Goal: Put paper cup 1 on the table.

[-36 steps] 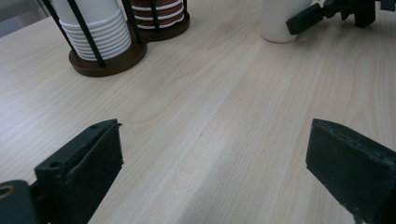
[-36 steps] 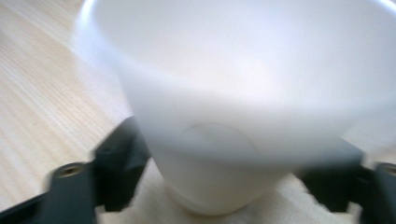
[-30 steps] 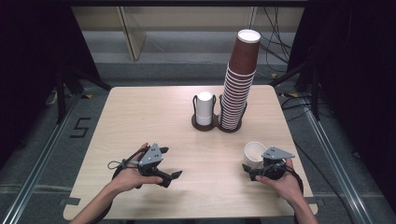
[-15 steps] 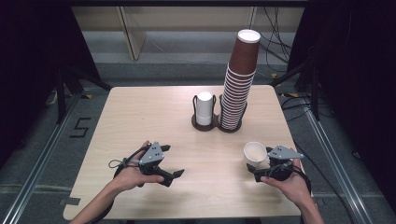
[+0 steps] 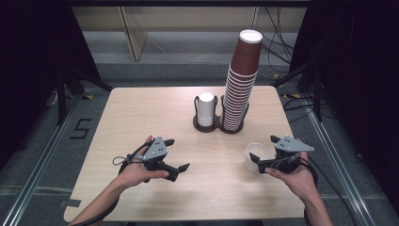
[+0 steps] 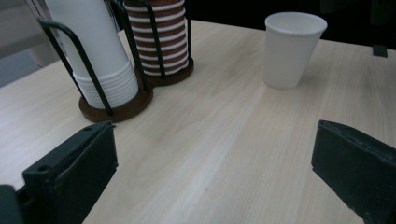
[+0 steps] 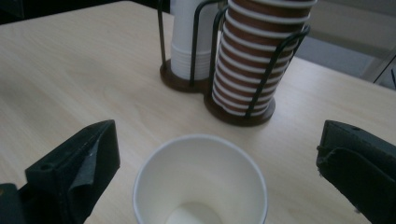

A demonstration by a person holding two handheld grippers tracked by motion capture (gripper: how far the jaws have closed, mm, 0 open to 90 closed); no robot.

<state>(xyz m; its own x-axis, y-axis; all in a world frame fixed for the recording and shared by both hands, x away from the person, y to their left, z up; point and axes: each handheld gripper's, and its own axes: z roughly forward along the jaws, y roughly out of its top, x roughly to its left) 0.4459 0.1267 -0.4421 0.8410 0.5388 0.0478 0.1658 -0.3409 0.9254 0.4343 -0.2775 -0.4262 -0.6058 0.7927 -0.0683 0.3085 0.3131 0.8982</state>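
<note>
The lone paper cup [image 5: 256, 155] is plain white inside and out. At its 11 o'clock, the tall stack [image 5: 240, 89] is brown with white rims, a striped look. The short stack [image 5: 205, 109] is white. The table [image 5: 141, 117] is pale wood grain.
</note>
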